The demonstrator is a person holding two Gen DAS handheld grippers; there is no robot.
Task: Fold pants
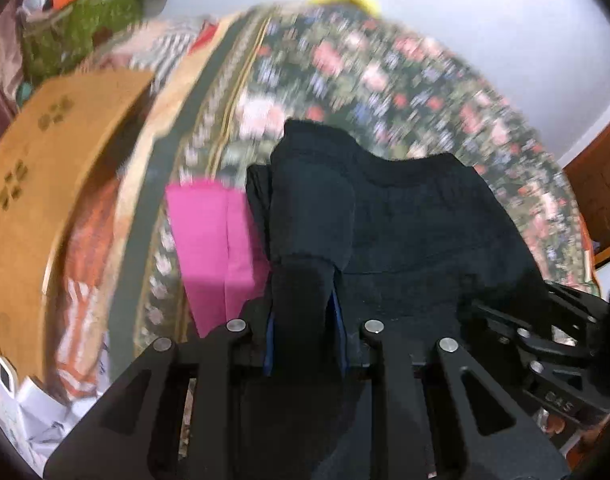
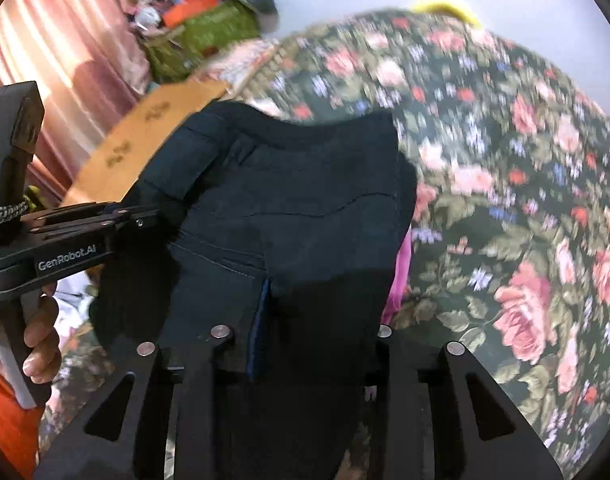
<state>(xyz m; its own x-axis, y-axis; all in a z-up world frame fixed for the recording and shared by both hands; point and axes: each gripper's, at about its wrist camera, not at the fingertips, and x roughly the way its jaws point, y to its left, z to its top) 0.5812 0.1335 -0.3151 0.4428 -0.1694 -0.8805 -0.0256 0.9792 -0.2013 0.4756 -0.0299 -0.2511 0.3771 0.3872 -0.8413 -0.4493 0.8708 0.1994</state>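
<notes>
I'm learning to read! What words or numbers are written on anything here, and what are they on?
"GenRobot.AI": white letters on the black left gripper body, seen from the right wrist.
"645", roughly; blurred: embossed on the black right gripper body, seen from the left wrist.
Tan wooden board: only cut-out patterns, no words.

Pants (image 1: 405,216): dark navy, near black. Bedspread (image 2: 505,184): dark green, with pink and red roses and small blue flowers. Cloth (image 1: 209,240): plain magenta. Board (image 1: 37,184): tan. Curtain (image 2: 53,40): dusty pink. Grippers: black.
</notes>
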